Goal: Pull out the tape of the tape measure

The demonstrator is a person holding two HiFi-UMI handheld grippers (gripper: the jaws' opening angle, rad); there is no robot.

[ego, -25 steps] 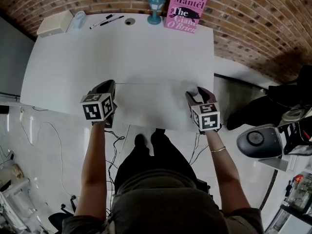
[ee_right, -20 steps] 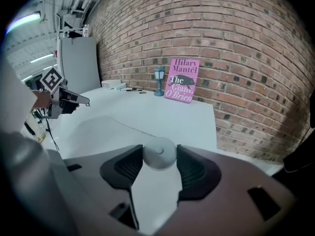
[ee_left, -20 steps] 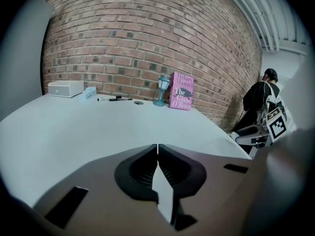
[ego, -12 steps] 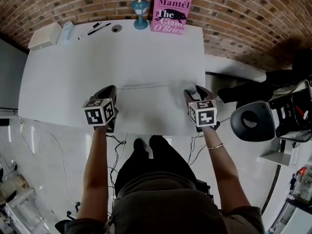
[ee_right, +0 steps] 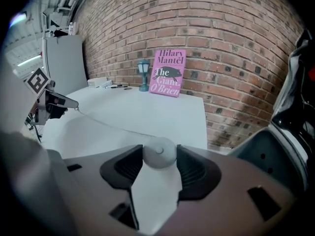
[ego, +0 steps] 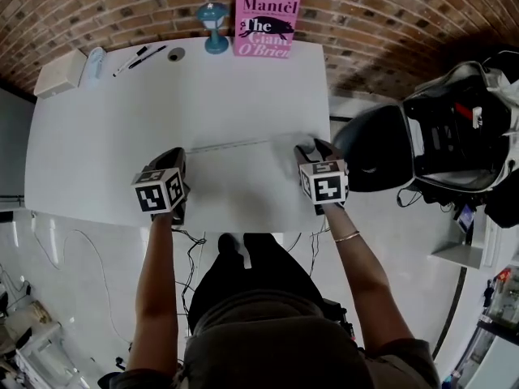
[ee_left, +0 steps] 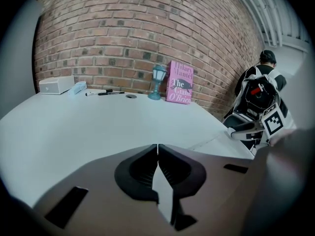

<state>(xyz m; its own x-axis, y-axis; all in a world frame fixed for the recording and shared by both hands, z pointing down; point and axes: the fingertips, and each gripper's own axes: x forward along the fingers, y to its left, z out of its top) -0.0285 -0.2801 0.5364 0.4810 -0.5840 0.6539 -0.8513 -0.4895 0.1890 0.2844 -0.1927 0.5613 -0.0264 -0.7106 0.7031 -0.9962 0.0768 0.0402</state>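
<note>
Between the two grippers: the tape (ego: 235,144) runs as a thin pale line low over the white table (ego: 203,79), in the lower middle of the head view.
Left gripper (ego: 180,152): jaws pressed together, clamped on the tape's free end.
Right gripper (ego: 310,147): jaws spread wide, grasping the round white tape measure case (ee_right: 158,156) between its pads.
Task's thing: the case sits near the table's right edge, the tape drawn leftward from it.
Risk, left end: the tape is very thin, so I judge it could slip from the closed pads under a harder pull and snap back into the case.
Risk, right end: the case is round and smooth, and a sideways tug could roll it out of the grasp, probably off the nearby table edge.
Hard to make out: the pinched tip is not visible in the left gripper view.
Also unclear: the tape's markings are too fine to read, and no lock or button on the case can be made out.
</note>
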